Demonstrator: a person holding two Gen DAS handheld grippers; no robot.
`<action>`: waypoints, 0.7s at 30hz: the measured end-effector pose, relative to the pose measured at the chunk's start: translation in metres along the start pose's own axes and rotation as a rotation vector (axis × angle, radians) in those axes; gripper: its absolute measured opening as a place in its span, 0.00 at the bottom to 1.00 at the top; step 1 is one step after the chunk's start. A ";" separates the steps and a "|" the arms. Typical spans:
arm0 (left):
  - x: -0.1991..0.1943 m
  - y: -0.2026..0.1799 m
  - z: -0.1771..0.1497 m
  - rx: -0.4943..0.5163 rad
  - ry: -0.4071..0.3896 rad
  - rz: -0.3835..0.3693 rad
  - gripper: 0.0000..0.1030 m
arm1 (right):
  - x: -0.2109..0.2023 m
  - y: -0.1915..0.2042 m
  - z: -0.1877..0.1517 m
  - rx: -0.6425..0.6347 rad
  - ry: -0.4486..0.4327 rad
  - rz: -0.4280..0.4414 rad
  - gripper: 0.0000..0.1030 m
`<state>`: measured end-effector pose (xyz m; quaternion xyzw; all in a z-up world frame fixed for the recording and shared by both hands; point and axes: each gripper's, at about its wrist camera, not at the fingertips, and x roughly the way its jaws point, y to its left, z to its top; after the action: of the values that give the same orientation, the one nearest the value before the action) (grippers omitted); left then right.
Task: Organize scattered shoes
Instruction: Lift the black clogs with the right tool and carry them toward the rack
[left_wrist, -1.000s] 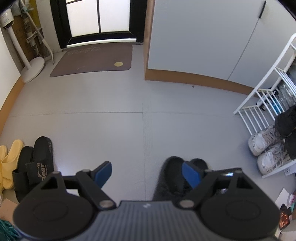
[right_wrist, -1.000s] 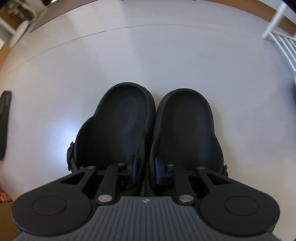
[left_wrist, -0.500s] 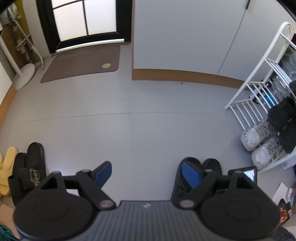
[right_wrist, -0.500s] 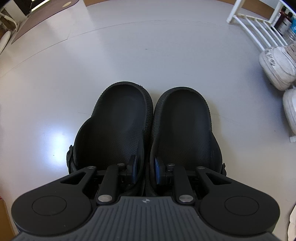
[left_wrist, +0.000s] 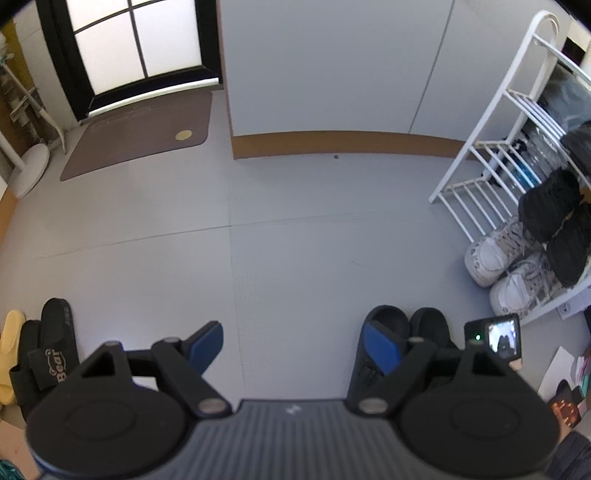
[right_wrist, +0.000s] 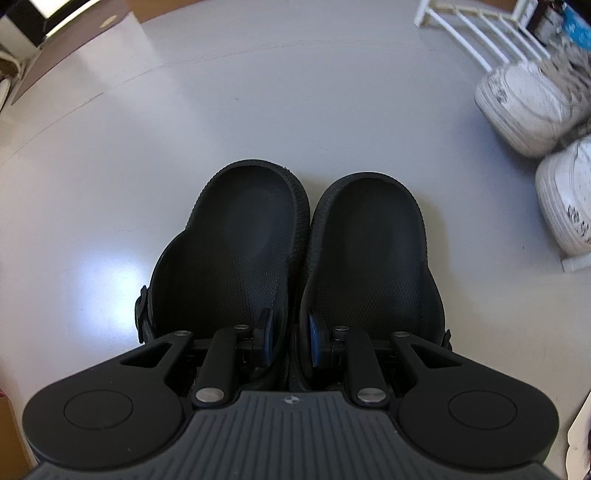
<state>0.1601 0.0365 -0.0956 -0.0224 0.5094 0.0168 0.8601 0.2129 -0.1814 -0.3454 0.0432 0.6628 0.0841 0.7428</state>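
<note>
A pair of black clogs (right_wrist: 243, 236) hangs side by side under my right gripper (right_wrist: 290, 341), which is shut on their two inner walls pinched together. The toes point away from me, a little above the grey floor. In the left wrist view the same clogs (left_wrist: 391, 317) show just beyond the right finger, with the back of the right gripper's small screen (left_wrist: 498, 338) beside them. My left gripper (left_wrist: 293, 343) stands open over bare floor with nothing between its blue pads. A white shoe rack (left_wrist: 491, 155) stands at the right, white sneakers (left_wrist: 495, 254) on its bottom shelf.
Black shoes (left_wrist: 554, 214) sit on the rack above the sneakers (right_wrist: 524, 107). Black "Bear" slides (left_wrist: 51, 347) and yellow slippers (left_wrist: 9, 343) lie at the left wall. A brown doormat (left_wrist: 140, 133) lies before the door. Papers lie at lower right.
Both grippers have travelled right toward the rack. The sneakers have come into the right wrist view and grown larger. The slides have drifted to the left edge. The grip on the clogs is unchanged.
</note>
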 end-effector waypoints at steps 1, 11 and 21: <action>0.001 -0.002 0.001 0.002 0.002 0.000 0.83 | 0.001 -0.002 0.003 0.024 0.006 0.016 0.24; 0.007 -0.010 0.004 0.016 0.015 0.008 0.83 | 0.010 -0.027 0.038 0.085 0.139 0.132 0.35; 0.005 -0.017 0.010 0.025 -0.001 -0.028 0.83 | 0.035 -0.016 0.045 0.026 0.247 0.096 0.35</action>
<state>0.1726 0.0203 -0.0950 -0.0187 0.5086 -0.0017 0.8608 0.2619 -0.1888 -0.3770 0.0736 0.7473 0.1156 0.6502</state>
